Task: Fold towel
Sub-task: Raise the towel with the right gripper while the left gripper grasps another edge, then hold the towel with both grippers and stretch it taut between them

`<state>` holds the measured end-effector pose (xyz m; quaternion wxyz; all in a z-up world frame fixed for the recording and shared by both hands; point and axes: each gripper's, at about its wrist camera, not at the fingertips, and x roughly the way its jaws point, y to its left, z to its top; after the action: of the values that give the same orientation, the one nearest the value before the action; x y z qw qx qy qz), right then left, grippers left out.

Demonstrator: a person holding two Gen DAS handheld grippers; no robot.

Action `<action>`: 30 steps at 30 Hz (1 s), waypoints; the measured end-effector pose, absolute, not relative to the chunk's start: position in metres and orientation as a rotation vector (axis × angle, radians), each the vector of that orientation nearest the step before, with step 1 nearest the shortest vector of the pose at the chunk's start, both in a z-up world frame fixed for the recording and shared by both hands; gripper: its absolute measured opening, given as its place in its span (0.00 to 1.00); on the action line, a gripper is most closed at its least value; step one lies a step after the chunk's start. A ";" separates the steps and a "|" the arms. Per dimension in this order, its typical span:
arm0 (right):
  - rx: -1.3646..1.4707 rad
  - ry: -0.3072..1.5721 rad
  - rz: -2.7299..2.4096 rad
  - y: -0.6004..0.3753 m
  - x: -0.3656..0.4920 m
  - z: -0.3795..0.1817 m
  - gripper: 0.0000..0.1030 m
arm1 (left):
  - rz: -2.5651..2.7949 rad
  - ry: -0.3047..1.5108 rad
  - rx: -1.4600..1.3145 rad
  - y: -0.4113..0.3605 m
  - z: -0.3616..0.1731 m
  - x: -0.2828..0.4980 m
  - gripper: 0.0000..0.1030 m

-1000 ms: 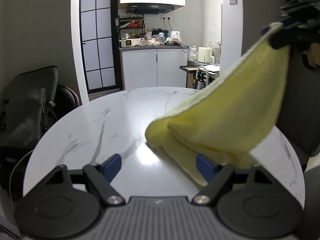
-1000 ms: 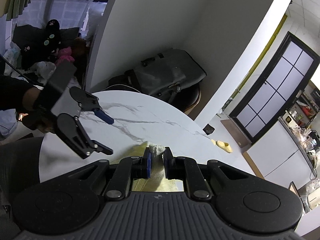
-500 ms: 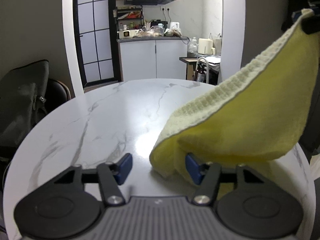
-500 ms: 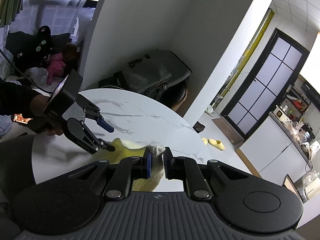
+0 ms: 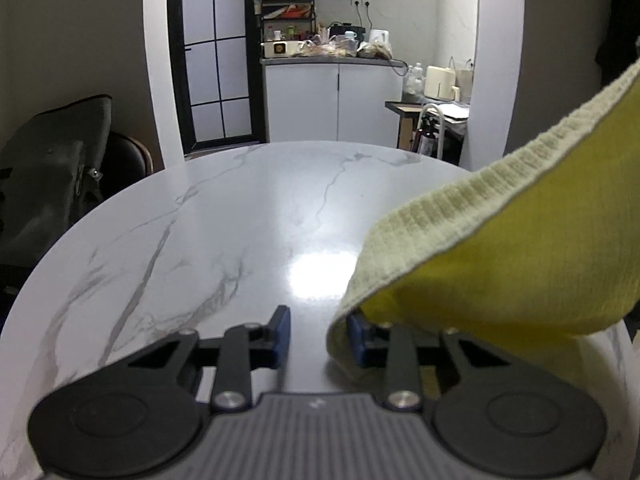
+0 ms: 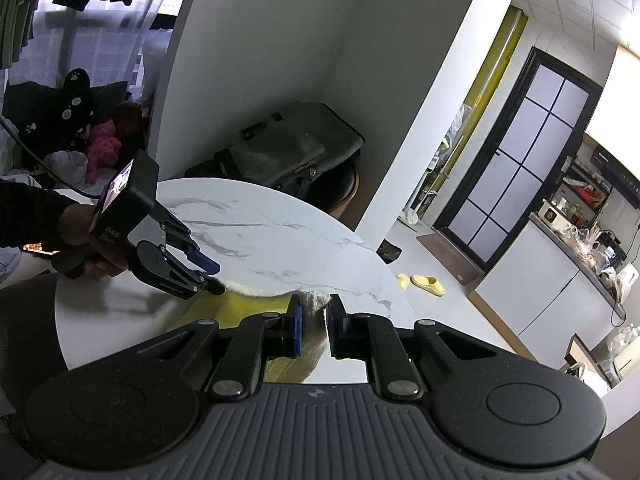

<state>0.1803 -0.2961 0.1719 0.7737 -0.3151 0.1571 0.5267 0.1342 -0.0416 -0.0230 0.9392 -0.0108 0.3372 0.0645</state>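
The right gripper (image 6: 314, 326) is pinching a corner of the yellow towel (image 5: 520, 256) between its jaws, a pale tuft of the cloth poking up through the narrow gap. From that pinched corner the towel is hanging down in a slanting sheet toward the round white marble counter (image 5: 224, 216), its ribbed, paler edge running diagonally across the right side of the left wrist view and its lower fold draping close to the counter's near right part.

The left gripper (image 5: 318, 334) is sitting low over the counter with its jaws spread; nothing is lying between them. The towel's bottom edge is curling right against the blue pad of its right-hand finger, and seems to be touching it, though the blur there is making that hard to confirm. In the right wrist view a hand (image 6: 86, 248) in a dark sleeve is holding the left gripper's handle, and the tip of its nearer finger is meeting the towel's edge at the counter.

A dark bag (image 6: 296, 148) is resting on a seat just beyond the counter, and a yellow slipper (image 6: 428, 283) is lying on the floor further off.
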 end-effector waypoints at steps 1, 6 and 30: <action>-0.680 0.341 1.140 -0.297 0.180 0.171 0.13 | 0.136 0.689 -0.026 -0.042 -0.023 0.134 0.24; -0.665 0.345 1.130 -0.301 0.178 0.170 0.13 | 0.145 0.698 -0.050 -0.043 -0.020 0.136 0.02; -0.473 0.225 1.010 -0.293 0.154 0.192 0.13 | 0.235 0.440 -0.079 -0.019 0.070 0.079 0.01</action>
<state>0.1542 -0.2934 0.1918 0.8426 -0.2240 0.1064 0.4780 0.0795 -0.0189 0.0698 0.9683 -0.0393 0.2177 0.1162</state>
